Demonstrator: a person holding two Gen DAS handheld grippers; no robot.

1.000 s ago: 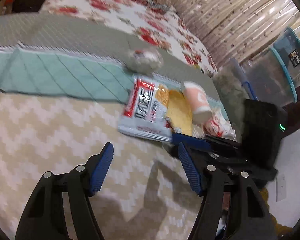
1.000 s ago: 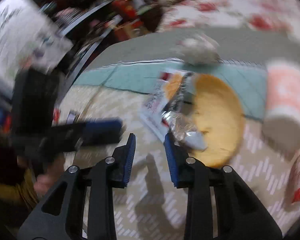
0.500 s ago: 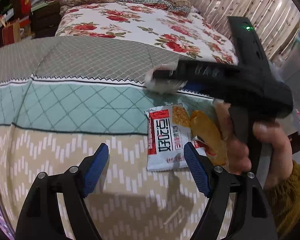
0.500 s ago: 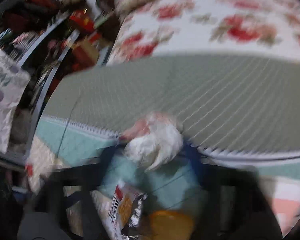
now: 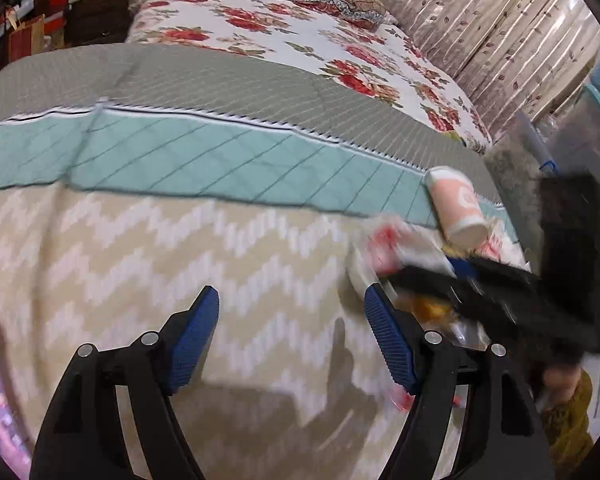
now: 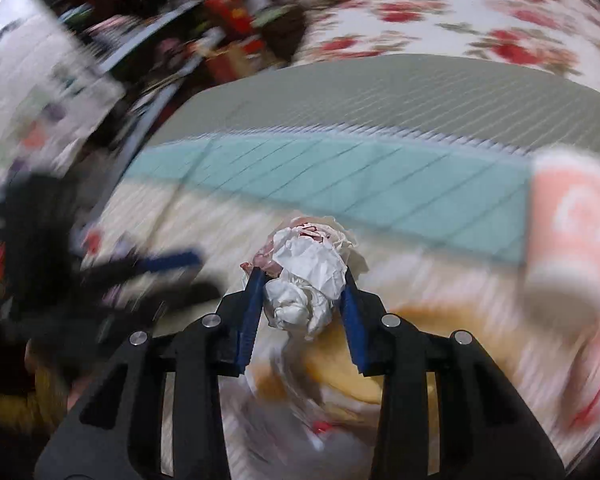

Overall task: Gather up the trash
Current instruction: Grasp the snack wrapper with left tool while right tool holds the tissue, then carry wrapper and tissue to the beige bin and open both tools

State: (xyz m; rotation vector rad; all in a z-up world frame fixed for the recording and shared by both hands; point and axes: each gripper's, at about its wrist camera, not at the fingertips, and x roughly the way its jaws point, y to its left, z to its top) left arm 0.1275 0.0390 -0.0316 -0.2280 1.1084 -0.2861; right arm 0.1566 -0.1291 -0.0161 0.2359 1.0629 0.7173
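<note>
From the left wrist camera, the left gripper (image 5: 292, 336) hangs over the beige zigzag part of the quilt (image 5: 148, 248) with its blue-padded jaws spread wide and nothing between them. To its right, the right gripper (image 5: 456, 270) reaches in, blurred, with a whitish and red wad of crumpled paper (image 5: 384, 250) at its tip. A pink paper cup (image 5: 456, 208) lies on its side at the border of the teal band, its open mouth toward the camera; whether anything is inside cannot be told. Just under the black tool a bit of yellow-orange wrapper (image 5: 432, 308) shows, too smeared to read. Behind the quilt lies a floral bedspread (image 5: 300, 32), and a translucent bin with a teal rim (image 5: 592, 120) stands off the bed at far right; its contents are not clear.

From the right wrist camera, the right gripper (image 6: 302, 308) is clamped on the crumpled paper (image 6: 308, 276), a white wad with red specks at its top, held clear above the quilt (image 6: 340, 176). Below it lie a yellow-orange wrapper (image 6: 340, 364) and a silvery, blurred snack packet (image 6: 292, 432). The pink cup (image 6: 572, 232) lies at the right edge. The left gripper (image 6: 172, 260) appears at left, blurred.
</note>
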